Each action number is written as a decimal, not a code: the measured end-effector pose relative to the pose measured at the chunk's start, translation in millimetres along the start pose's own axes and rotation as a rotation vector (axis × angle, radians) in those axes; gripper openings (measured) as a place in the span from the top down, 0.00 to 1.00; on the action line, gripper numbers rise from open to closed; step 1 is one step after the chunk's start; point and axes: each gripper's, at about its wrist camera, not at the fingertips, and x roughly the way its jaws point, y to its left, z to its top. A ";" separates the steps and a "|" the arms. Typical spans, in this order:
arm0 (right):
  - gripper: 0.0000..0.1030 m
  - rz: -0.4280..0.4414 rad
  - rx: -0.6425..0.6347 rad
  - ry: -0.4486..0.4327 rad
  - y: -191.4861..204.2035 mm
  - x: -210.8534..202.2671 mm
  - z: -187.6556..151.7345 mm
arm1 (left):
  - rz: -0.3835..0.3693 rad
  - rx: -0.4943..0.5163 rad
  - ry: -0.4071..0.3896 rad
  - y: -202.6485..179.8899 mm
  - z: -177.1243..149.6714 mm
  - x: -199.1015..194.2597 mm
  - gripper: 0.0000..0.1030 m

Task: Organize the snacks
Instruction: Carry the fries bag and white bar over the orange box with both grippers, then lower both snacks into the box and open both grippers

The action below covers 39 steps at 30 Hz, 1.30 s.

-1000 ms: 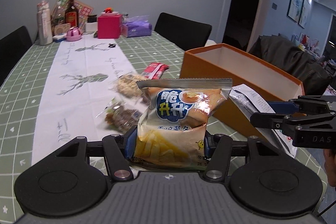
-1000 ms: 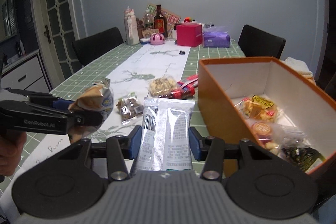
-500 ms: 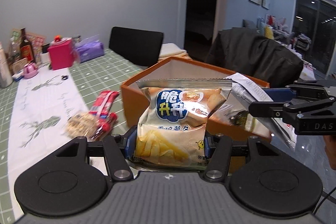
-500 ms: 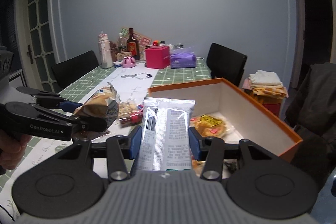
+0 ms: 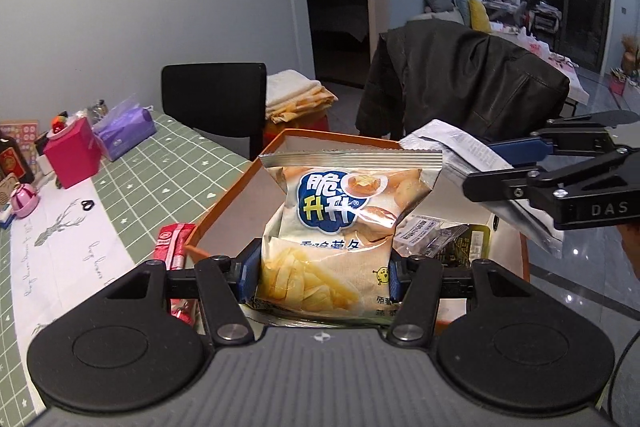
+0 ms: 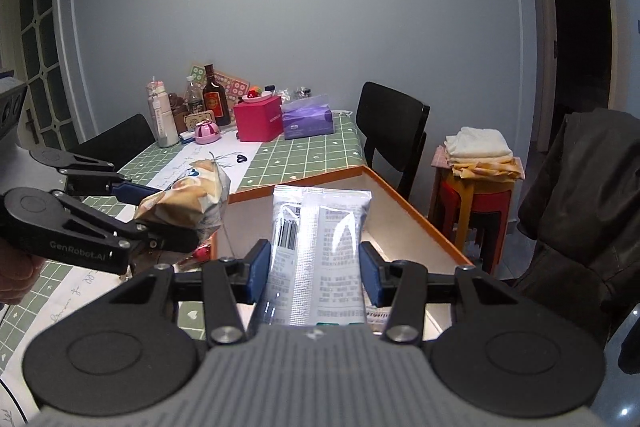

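Left wrist view: left hand-held gripper (image 5: 322, 273) clamped on chip bag (image 5: 336, 227) above orange box (image 5: 240, 183). Right hand-held gripper (image 6: 314, 273) clamped on silver packet (image 6: 320, 251).

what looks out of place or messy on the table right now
One red snack packet lies on the tablecloth beside the orange box, not yet in it. Nothing looks spilled or torn. The chip bag in the left claw and the silver packet in the right claw are intact.
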 end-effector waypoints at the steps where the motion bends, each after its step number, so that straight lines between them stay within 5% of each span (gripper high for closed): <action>1: 0.55 -0.001 0.001 0.008 -3.1 5.3 3.2 | 0.000 0.014 0.010 -2.2 3.2 3.9 0.36; 15: 0.55 0.002 -0.043 0.188 -30.0 69.7 15.0 | -0.007 0.132 0.166 -17.6 25.2 63.6 0.36; 39: 0.55 -0.014 -0.302 0.488 -20.8 158.1 12.8 | 0.140 0.308 0.477 -12.4 22.4 142.7 0.36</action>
